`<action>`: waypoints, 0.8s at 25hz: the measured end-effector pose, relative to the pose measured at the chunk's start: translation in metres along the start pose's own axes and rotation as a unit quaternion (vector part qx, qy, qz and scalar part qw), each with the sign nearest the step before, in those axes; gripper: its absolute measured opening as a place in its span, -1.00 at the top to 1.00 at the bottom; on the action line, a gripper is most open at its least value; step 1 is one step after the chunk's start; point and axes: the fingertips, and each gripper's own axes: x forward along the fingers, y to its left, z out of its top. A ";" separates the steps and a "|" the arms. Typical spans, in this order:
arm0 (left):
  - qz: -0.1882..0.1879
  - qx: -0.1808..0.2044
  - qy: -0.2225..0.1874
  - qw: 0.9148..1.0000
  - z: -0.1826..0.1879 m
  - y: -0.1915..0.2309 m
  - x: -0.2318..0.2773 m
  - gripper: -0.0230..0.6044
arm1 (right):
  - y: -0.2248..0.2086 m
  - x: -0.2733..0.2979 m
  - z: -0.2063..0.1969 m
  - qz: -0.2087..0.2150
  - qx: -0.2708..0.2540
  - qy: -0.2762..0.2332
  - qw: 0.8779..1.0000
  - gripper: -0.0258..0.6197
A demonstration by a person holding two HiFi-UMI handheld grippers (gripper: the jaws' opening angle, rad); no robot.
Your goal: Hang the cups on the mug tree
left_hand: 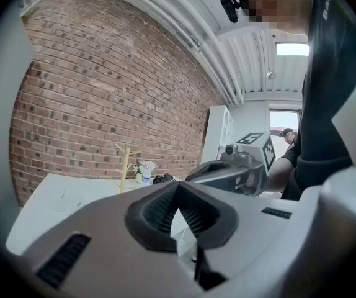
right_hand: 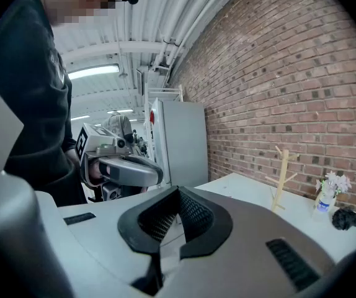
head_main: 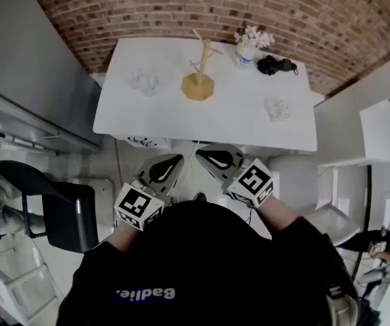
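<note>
A wooden mug tree (head_main: pixel 199 73) stands on a round base at the middle back of the white table (head_main: pixel 181 124). One clear glass cup (head_main: pixel 144 81) sits left of it, another (head_main: pixel 278 109) to its right and nearer me. Both grippers hover side by side short of the table's near edge, well away from the cups. My left gripper (head_main: pixel 170 163) is shut and empty, and so is my right gripper (head_main: pixel 215 158). The left gripper view shows the shut jaws, the tree (left_hand: pixel 125 168) far off and the right gripper (left_hand: pixel 227 169). The right gripper view shows the tree (right_hand: pixel 281 177) and the left gripper (right_hand: pixel 125 169).
A vase of flowers (head_main: pixel 250 46) and a black bundle (head_main: pixel 276 64) stand at the table's back right. A black chair (head_main: pixel 52 206) is at my left, a grey cabinet (head_main: pixel 25 66) beyond it, white shelving (head_main: pixel 382 124) to the right. A brick wall (head_main: pixel 181 5) runs behind the table.
</note>
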 end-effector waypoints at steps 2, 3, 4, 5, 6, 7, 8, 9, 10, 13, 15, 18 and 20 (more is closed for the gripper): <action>-0.002 -0.003 0.005 1.000 0.000 -0.004 0.000 0.93 | 0.001 -0.002 -0.004 0.002 -0.003 0.007 1.000 0.83; -0.002 -0.004 0.008 1.000 -0.001 -0.005 0.000 0.93 | 0.002 -0.003 -0.006 0.003 -0.004 0.011 1.000 0.83; -0.003 -0.005 0.011 1.000 -0.001 -0.007 0.000 0.93 | 0.002 -0.004 -0.007 0.004 -0.005 0.013 1.000 0.83; -0.002 -0.005 0.012 1.000 -0.002 -0.008 0.000 0.93 | 0.003 -0.005 -0.008 0.005 -0.005 0.012 1.000 0.83; -0.001 -0.004 0.010 1.000 -0.002 -0.008 0.001 0.93 | 0.003 -0.006 -0.009 0.007 -0.005 0.010 1.000 0.83; -0.001 -0.005 0.009 1.000 -0.002 -0.009 0.001 0.93 | 0.003 -0.007 -0.009 0.008 -0.004 0.008 1.000 0.83; -0.001 -0.006 0.010 1.000 -0.002 -0.011 0.002 0.93 | 0.003 -0.008 -0.008 0.009 -0.002 0.005 1.000 0.83; -0.001 -0.006 0.011 1.000 -0.002 -0.013 0.002 0.93 | 0.002 -0.009 -0.008 0.010 -0.001 0.003 1.000 0.83; -0.001 -0.005 0.010 1.000 -0.002 -0.015 0.003 0.93 | 0.002 -0.010 -0.010 0.011 -0.001 0.004 1.000 0.83; 0.001 -0.004 0.016 1.000 -0.002 -0.020 0.005 0.93 | 0.000 -0.016 -0.013 0.013 -0.002 0.007 1.000 0.83; 0.004 -0.006 0.021 1.000 0.001 -0.023 0.008 0.93 | -0.003 -0.020 -0.014 0.017 -0.001 0.002 1.000 0.83; 0.019 -0.007 0.017 1.000 0.001 -0.022 0.010 0.93 | -0.006 -0.025 -0.019 0.027 0.001 -0.003 1.000 0.83; 0.033 -0.011 0.014 0.999 -0.002 -0.016 0.011 0.93 | -0.010 -0.023 -0.023 0.031 0.003 -0.006 0.999 0.83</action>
